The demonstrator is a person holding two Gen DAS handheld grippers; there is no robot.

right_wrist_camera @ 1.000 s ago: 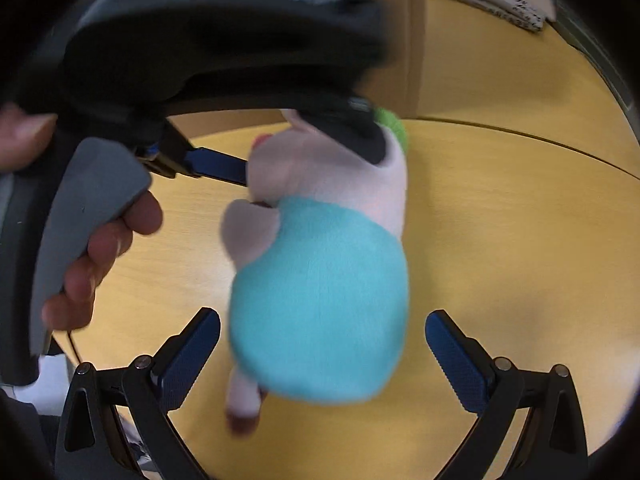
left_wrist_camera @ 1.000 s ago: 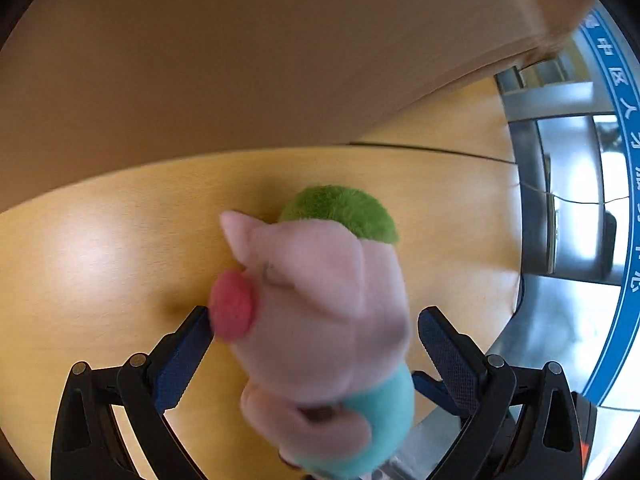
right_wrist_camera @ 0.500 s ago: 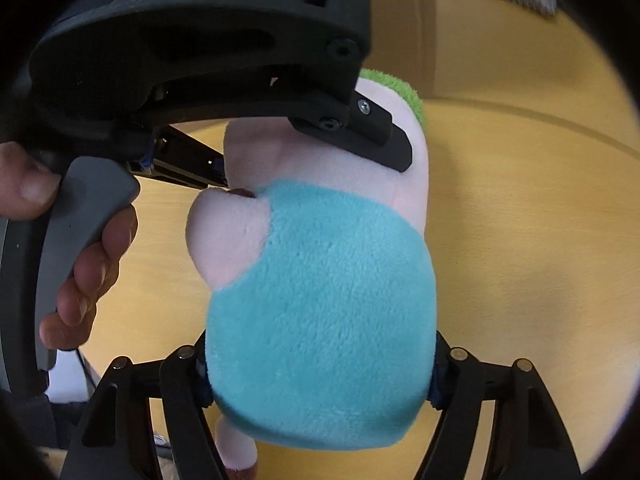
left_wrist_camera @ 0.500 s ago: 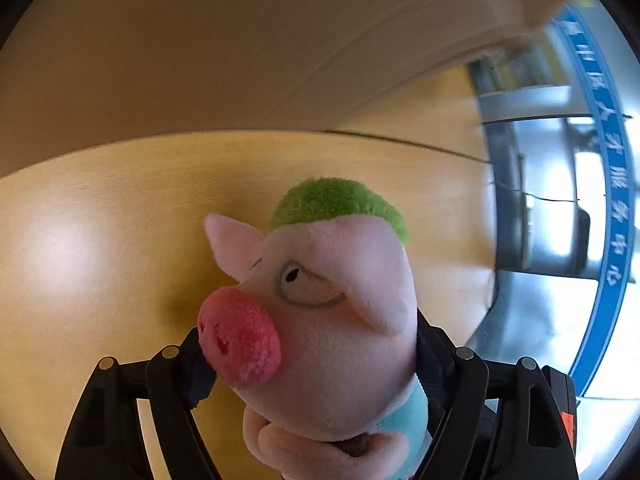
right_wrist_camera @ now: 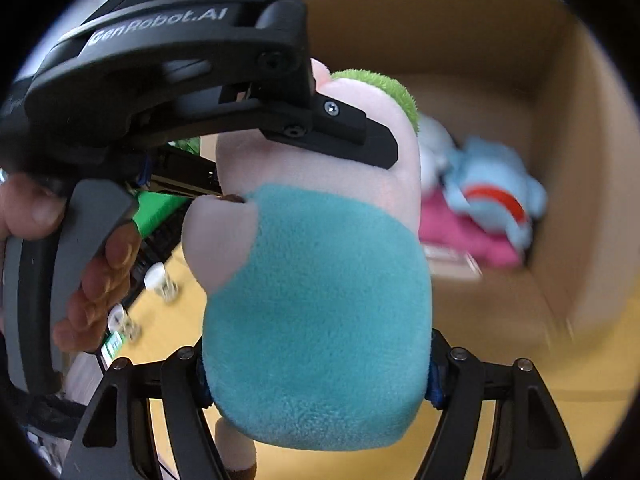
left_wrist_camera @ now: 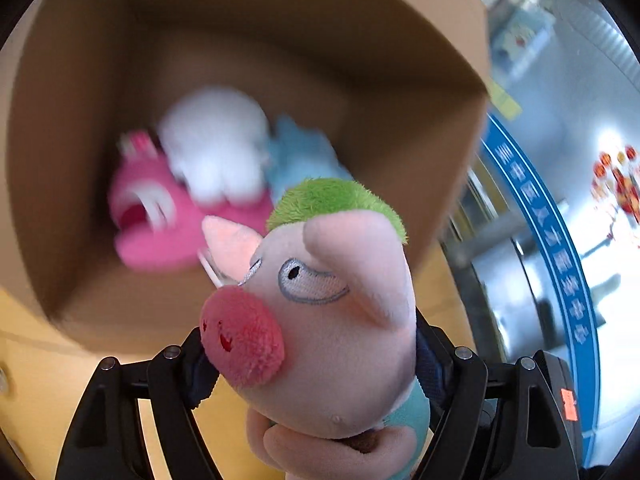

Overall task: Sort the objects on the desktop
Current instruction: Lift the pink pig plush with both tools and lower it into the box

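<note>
A plush pig with green hair, a red snout and a teal body is held by both grippers. My left gripper is shut on its head. My right gripper is shut on its teal body. The left gripper's black body shows in the right wrist view, over the pig. The pig hangs in the air in front of the open mouth of a cardboard box, also in the right wrist view.
Inside the box lie a pink plush, a white plush and a blue plush. The yellow wooden table is below. Small white-capped items stand on the table at left. A glass wall with a blue band is at right.
Both grippers closed on the pig and lifted it off the table. It now sits up in front of the box opening, whose inside has come into view.
</note>
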